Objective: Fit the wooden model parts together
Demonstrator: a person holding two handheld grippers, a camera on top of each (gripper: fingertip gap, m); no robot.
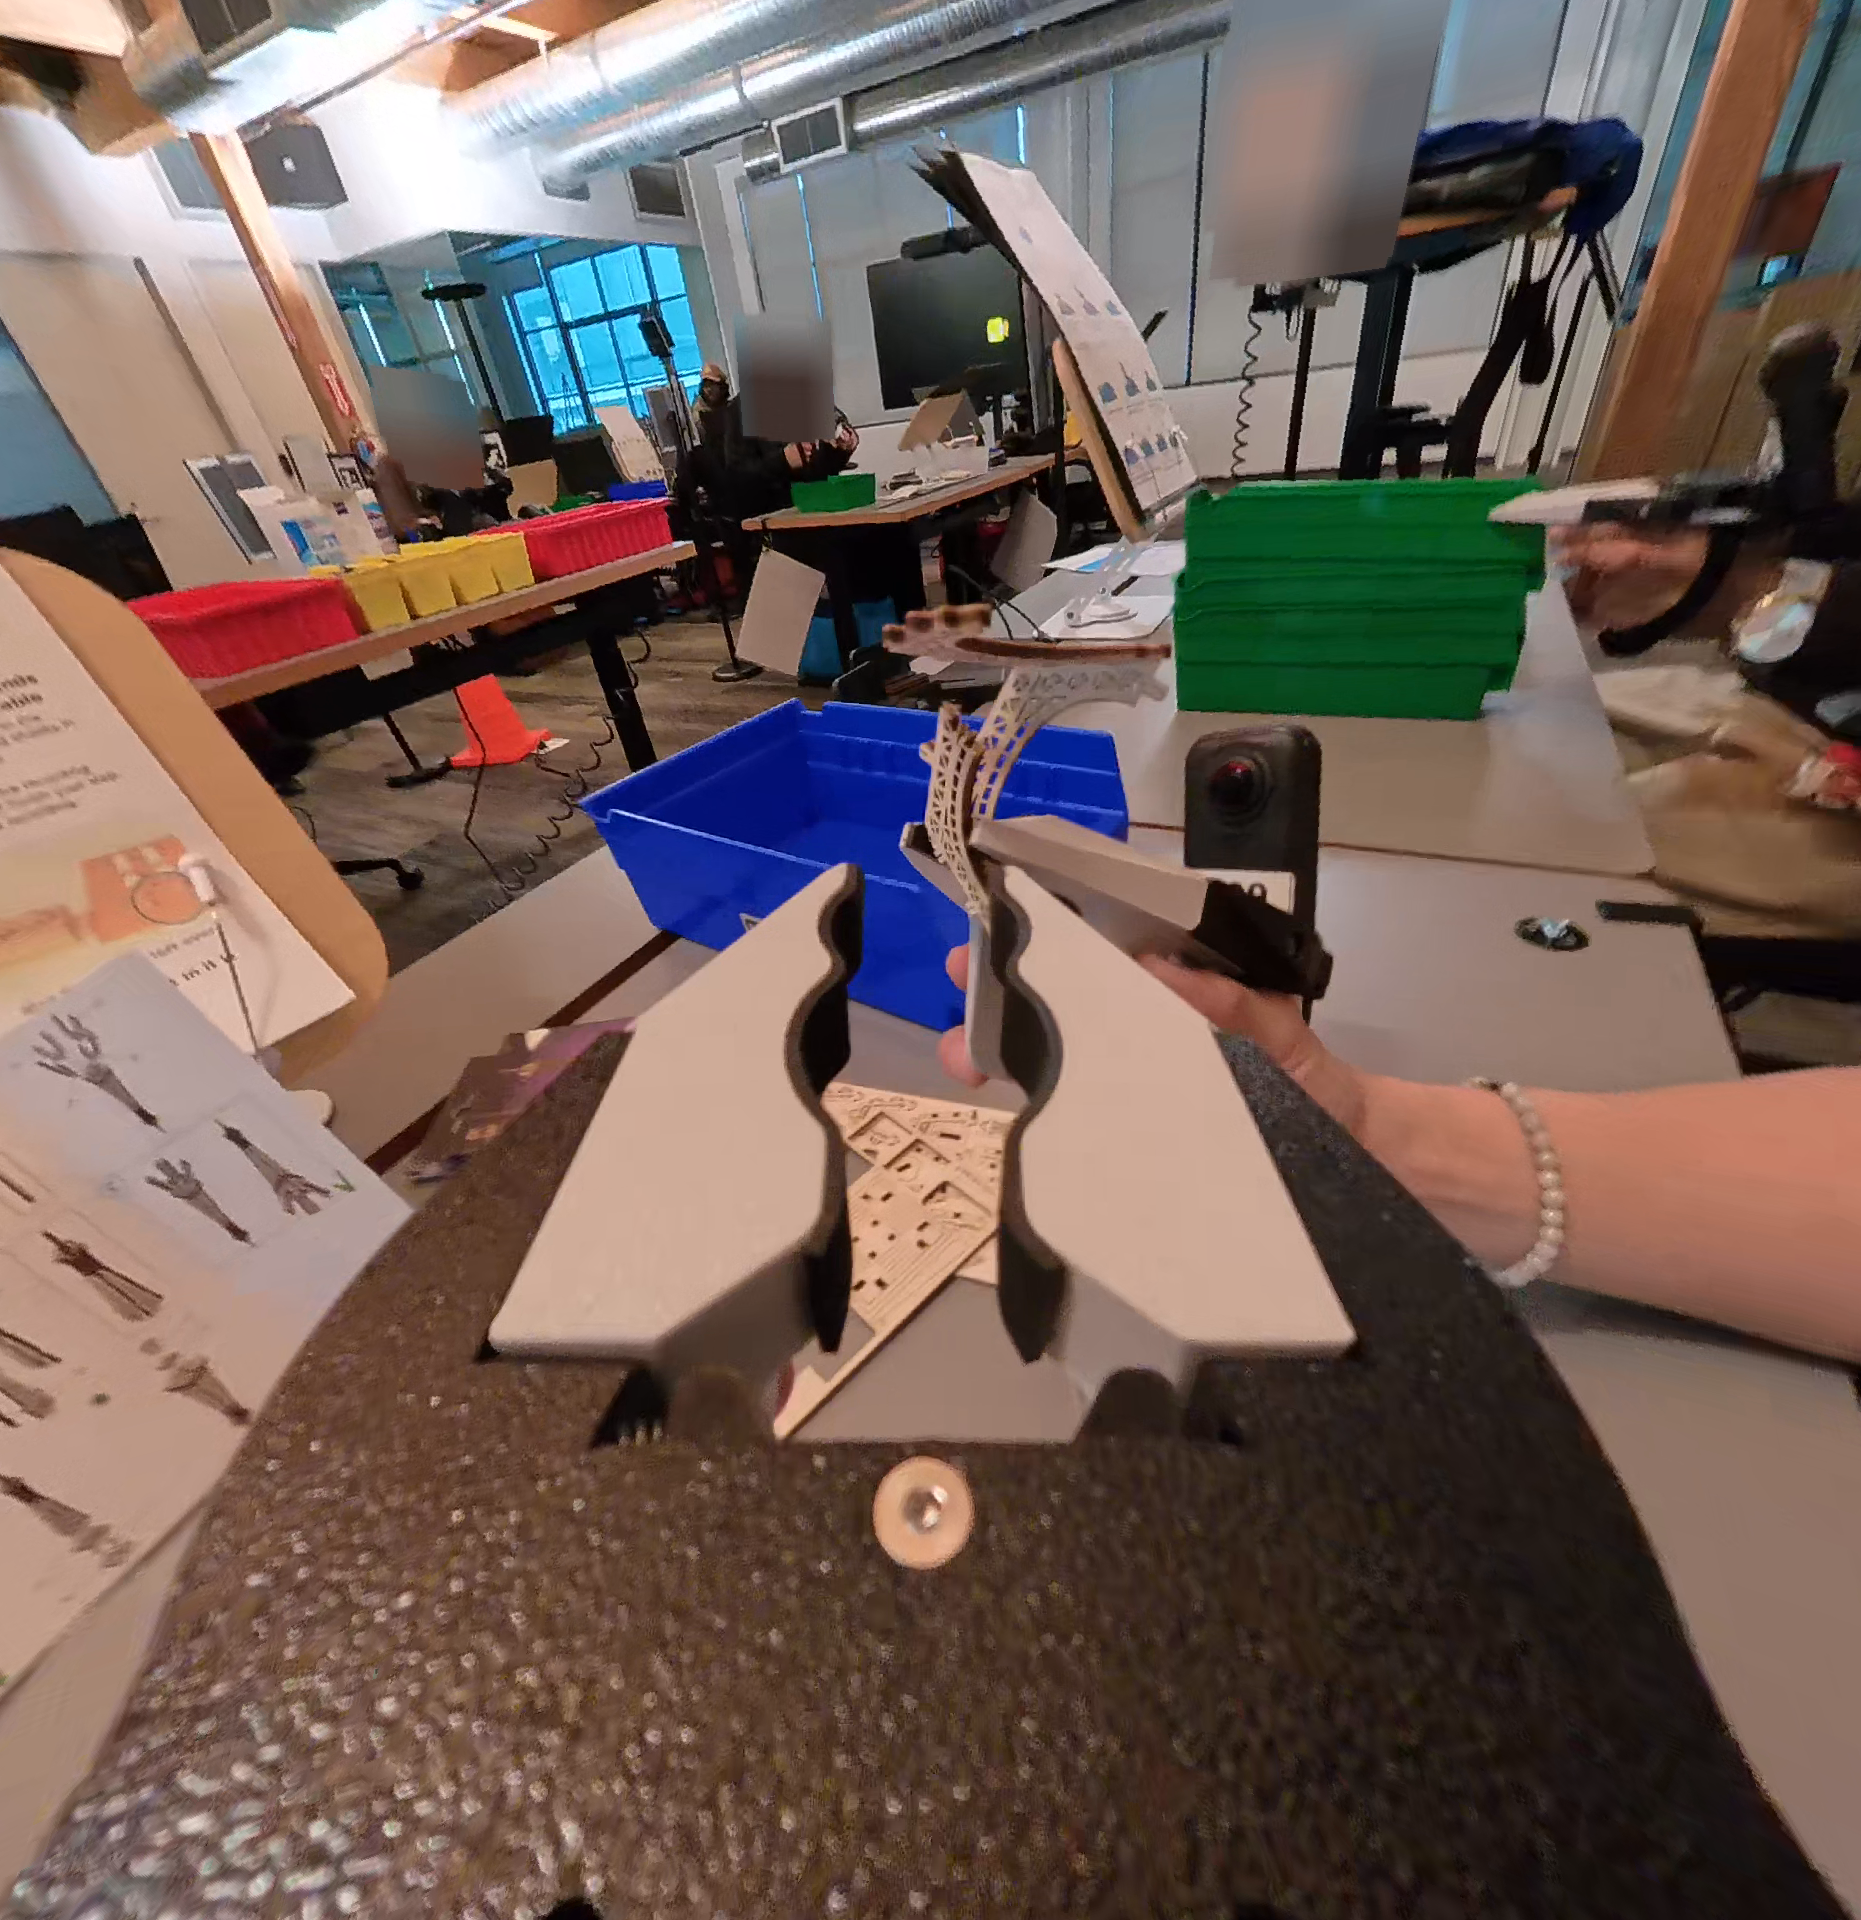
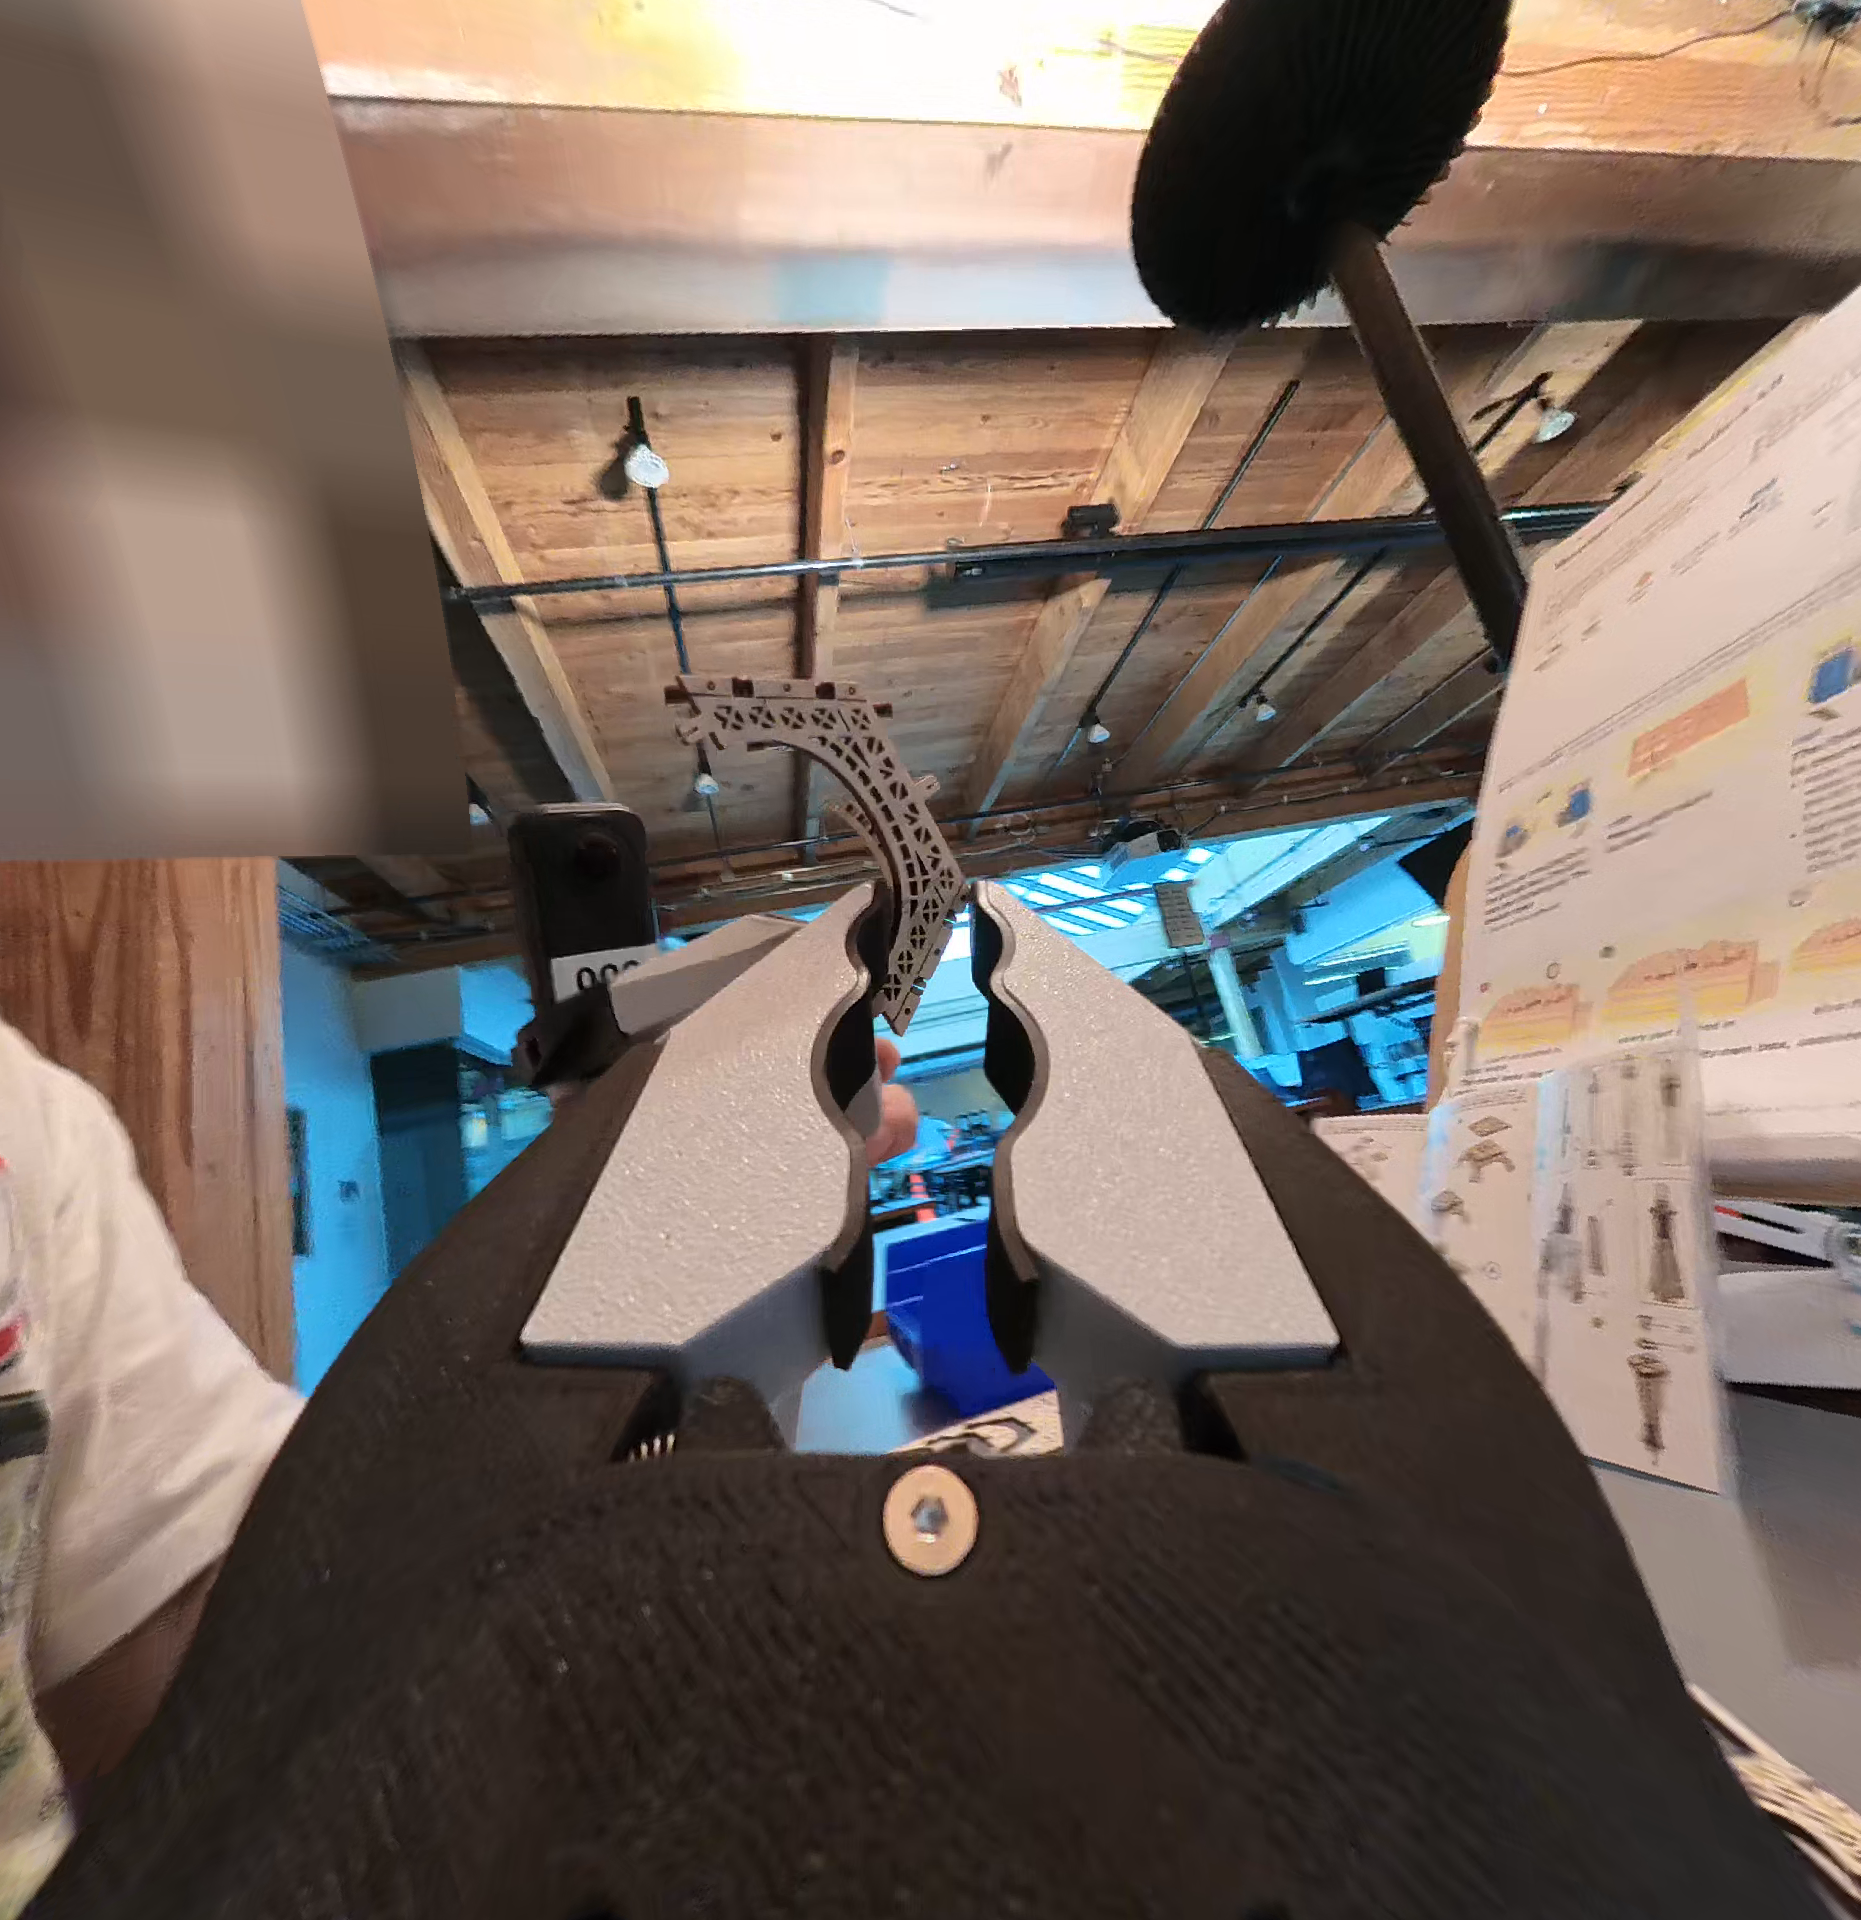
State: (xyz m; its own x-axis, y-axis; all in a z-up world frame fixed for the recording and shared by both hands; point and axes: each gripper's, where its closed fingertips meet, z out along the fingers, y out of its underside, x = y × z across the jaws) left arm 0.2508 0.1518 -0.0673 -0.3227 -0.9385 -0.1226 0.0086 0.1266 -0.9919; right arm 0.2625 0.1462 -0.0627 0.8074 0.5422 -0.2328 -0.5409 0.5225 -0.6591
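Wooden cut-out sheets (image 1: 921,1174) lie on the table (image 1: 1508,966) under the left gripper (image 1: 926,904), whose jaws stand apart and empty. Just beyond, the right gripper (image 1: 957,847) has its jaws clamped on a curved lattice model piece (image 1: 962,790), raised above the blue bin (image 1: 801,821). Farther back sit stacked green bins (image 1: 1352,603).

Pale laser-cut wooden lattice piece (image 2: 910,862), glossy blue plastic bin (image 1: 760,831), rough matt grey gripper fingers (image 1: 697,1122).
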